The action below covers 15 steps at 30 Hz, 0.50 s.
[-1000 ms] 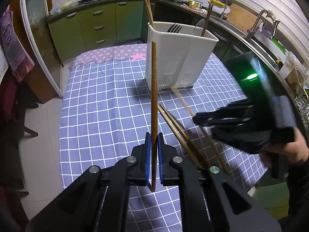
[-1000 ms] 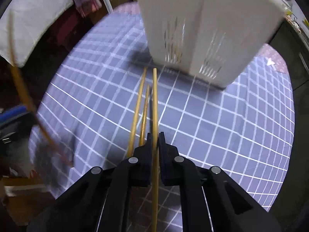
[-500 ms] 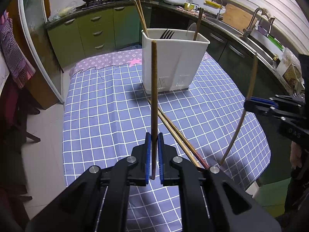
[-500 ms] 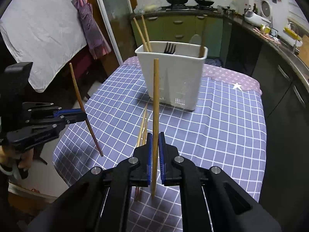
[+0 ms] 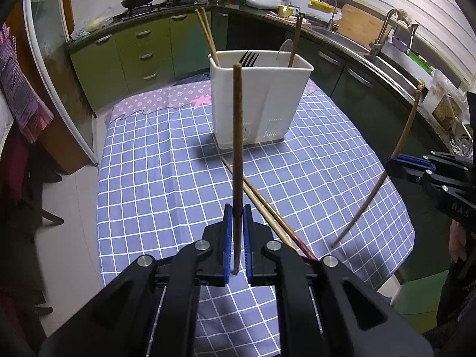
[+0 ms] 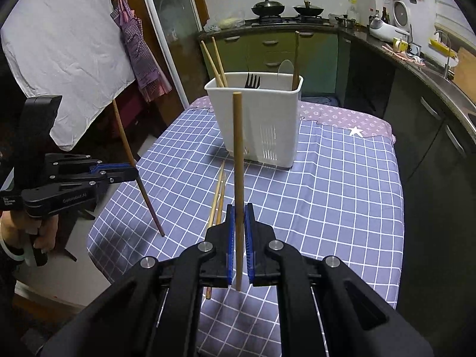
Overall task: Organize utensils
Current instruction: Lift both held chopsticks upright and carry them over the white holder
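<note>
Two wooden chopsticks held upright: dark brown chopstick [image 5: 237, 154] clamped by left gripper [image 5: 237, 244], pale chopstick [image 6: 238, 178] by right gripper [image 6: 239, 244]; white plastic utensil caddy [image 5: 261, 101] stood far on checked tablecloth [image 5: 154, 178].

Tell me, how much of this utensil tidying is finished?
Partly done: the white holder already has chopsticks, a fork and a spoon. The left gripper holds a dark chopstick, the right gripper a pale chopstick. Two loose chopsticks lie on the tablecloth.

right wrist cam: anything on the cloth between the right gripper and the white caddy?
Yes. In the right wrist view, two loose chopsticks lie on the checked tablecloth between the right gripper and the white caddy, left of the held chopstick.
</note>
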Motion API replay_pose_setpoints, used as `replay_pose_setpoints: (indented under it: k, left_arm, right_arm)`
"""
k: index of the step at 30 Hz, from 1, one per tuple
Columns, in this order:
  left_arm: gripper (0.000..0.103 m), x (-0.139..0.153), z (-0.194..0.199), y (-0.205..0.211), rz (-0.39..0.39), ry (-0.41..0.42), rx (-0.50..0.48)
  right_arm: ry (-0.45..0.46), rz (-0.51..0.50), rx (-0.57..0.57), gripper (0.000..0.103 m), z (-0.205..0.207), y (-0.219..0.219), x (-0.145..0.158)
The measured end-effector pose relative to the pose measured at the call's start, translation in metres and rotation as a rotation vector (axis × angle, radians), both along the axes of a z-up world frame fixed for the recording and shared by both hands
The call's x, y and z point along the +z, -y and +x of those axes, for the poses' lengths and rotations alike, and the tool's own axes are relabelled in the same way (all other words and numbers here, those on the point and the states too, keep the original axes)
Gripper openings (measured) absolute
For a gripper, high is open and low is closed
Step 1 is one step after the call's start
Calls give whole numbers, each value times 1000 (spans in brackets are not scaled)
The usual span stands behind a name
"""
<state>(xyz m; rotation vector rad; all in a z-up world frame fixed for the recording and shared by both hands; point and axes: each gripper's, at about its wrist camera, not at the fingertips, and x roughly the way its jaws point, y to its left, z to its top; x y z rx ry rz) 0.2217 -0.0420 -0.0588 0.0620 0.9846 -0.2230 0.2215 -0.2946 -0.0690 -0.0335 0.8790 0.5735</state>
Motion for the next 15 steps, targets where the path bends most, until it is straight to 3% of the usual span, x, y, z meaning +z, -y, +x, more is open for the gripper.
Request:
replay_pose_setpoints:
  k: [7,12,15]
  left_arm:
    - [7,25,7,7,-2,39,-17]
    - [7,51,24,13,-23,56,-29]
    - [7,77,36,17,-32,108,-29]
  right_arm:
    - [43,24,-8,7,12,2,27]
    - [107,53,-27,7,26,6,68]
    - [136,87,-37,7,37,9,95]
